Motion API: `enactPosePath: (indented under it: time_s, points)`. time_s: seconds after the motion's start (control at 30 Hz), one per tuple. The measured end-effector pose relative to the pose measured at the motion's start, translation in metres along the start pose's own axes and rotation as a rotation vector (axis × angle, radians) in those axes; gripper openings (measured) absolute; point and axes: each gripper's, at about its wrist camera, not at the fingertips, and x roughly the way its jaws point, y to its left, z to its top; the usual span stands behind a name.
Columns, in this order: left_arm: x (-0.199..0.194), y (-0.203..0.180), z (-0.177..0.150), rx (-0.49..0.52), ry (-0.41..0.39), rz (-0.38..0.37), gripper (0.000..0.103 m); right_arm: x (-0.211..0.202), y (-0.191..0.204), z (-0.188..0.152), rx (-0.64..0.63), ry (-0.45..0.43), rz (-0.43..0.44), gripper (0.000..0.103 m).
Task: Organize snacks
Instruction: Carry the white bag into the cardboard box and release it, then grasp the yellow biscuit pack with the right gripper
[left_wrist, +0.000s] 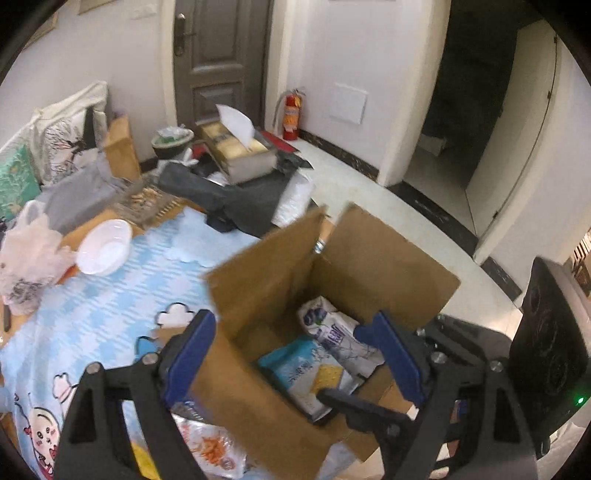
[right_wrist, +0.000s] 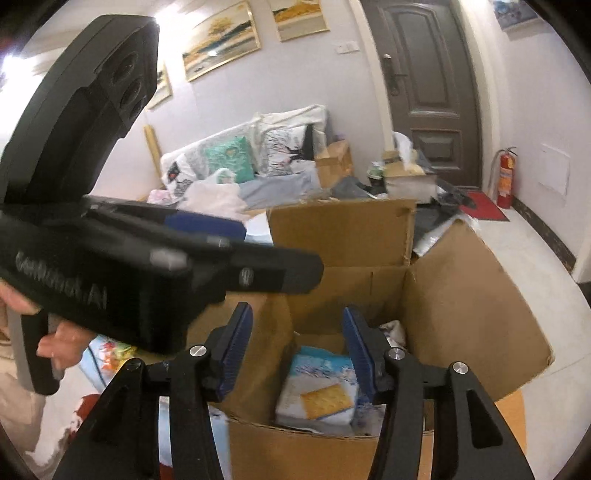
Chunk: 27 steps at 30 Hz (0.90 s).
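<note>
An open cardboard box (left_wrist: 266, 266) stands on the blue patterned cloth; it also shows in the right wrist view (right_wrist: 461, 295). Inside lie a light-blue cracker packet (left_wrist: 306, 369) (right_wrist: 321, 391) and a white snack bag (left_wrist: 340, 332). My left gripper (left_wrist: 291, 347) is open and empty, its fingers astride the box's near wall. My right gripper (right_wrist: 295, 339) is open and empty above the box's near edge. The left gripper's black body (right_wrist: 110, 258) crosses the right wrist view. An orange-printed snack bag (left_wrist: 210, 446) lies on the cloth beside the box.
A white bowl (left_wrist: 105, 245) and a plastic bag (left_wrist: 29, 258) sit on the cloth (left_wrist: 110, 314) at the left. Behind are grey bags, a tissue box (left_wrist: 236, 147), cushions, a door and a fire extinguisher (left_wrist: 291, 114). Tiled floor (left_wrist: 369, 192) lies to the right.
</note>
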Motion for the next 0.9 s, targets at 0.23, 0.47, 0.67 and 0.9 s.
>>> enactPosePath:
  time_s: [0.23, 0.47, 0.67, 0.9]
  points:
    - [-0.069, 0.044, -0.026, -0.037, -0.103, 0.099, 0.085, -0.006, 0.059, 0.008, -0.095, -0.027, 0.093, 0.046]
    - [-0.121, 0.113, -0.083, -0.113, -0.145, 0.204, 0.085, 0.014, 0.136, 0.011, -0.181, 0.010, 0.247, 0.047]
    - [-0.126, 0.173, -0.144, -0.201, -0.103, 0.237, 0.085, 0.056, 0.192, -0.004, -0.246, 0.133, 0.298, 0.047]
    - [-0.100, 0.223, -0.211, -0.295, -0.012, 0.242, 0.085, 0.105, 0.226, -0.041, -0.256, 0.304, 0.336, 0.047]
